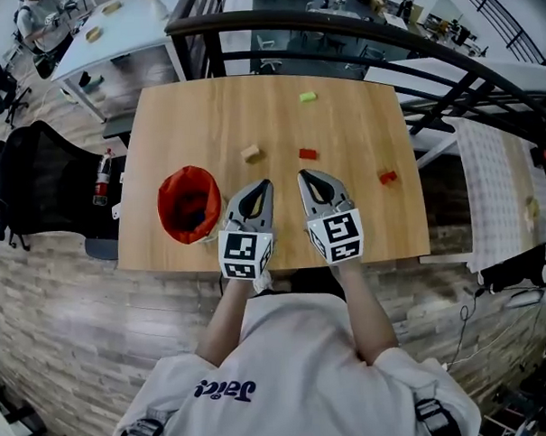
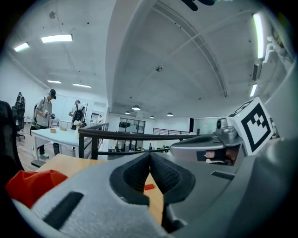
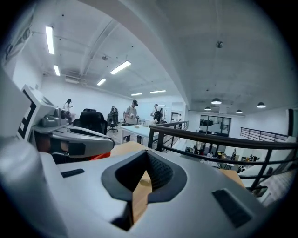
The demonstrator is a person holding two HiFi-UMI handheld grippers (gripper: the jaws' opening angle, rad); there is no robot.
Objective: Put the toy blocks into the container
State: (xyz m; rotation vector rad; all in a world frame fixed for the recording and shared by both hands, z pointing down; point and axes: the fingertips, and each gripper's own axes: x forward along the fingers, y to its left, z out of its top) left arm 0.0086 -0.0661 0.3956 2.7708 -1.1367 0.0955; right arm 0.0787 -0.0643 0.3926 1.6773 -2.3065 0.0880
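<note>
— Wooden desk [image 1: 205, 107]: where are things?
— Tan block [image 1: 250, 153], green block [image 1: 307, 97] and red blocks [image 1: 307, 153] lie scattered, outside the red container [image 1: 189, 204] at left.
— Left hand-held gripper [image 1: 267, 183], right hand-held gripper [image 1: 302, 176]?
— Both closed, empty.

Wood table [image 1: 363, 218], with a black railing [image 1: 337, 27] curving past its far edge. Black chair [image 1: 36, 178] on the left, red canister [image 1: 100, 178] between chair and table. White desk [image 1: 120, 29] farther back left, two people [image 2: 45, 109] standing by it. Strip lights [image 2: 56, 38] on the ceiling.
</note>
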